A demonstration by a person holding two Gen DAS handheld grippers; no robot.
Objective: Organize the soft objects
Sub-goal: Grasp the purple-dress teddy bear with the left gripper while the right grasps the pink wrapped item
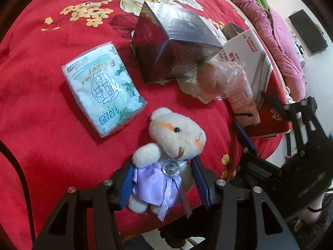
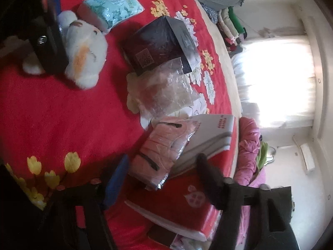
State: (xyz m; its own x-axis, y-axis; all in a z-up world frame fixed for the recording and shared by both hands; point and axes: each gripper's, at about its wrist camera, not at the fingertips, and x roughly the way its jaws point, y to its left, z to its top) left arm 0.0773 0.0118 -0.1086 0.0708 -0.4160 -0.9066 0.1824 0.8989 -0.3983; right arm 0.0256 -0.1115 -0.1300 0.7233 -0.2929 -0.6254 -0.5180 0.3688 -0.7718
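Left hand-held gripper (image 1: 162, 179) low over the bed, blue fingers (image 1: 127, 187) closed against both sides of the bear (image 1: 166, 145); right hand-held gripper (image 2: 160, 179) spread wide, fingers apart, gripping nothing

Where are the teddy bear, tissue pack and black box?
teddy bear (image 1: 177, 133), left wrist view, on its face.
tissue pack (image 1: 104, 89), left wrist view, printed top.
black box (image 2: 160, 48), right wrist view, dark side face.

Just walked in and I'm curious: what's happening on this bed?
A person is sorting soft things on the red bedspread. The left gripper has its fingers around the white teddy bear. The right gripper is open, reaching toward the pink packet.
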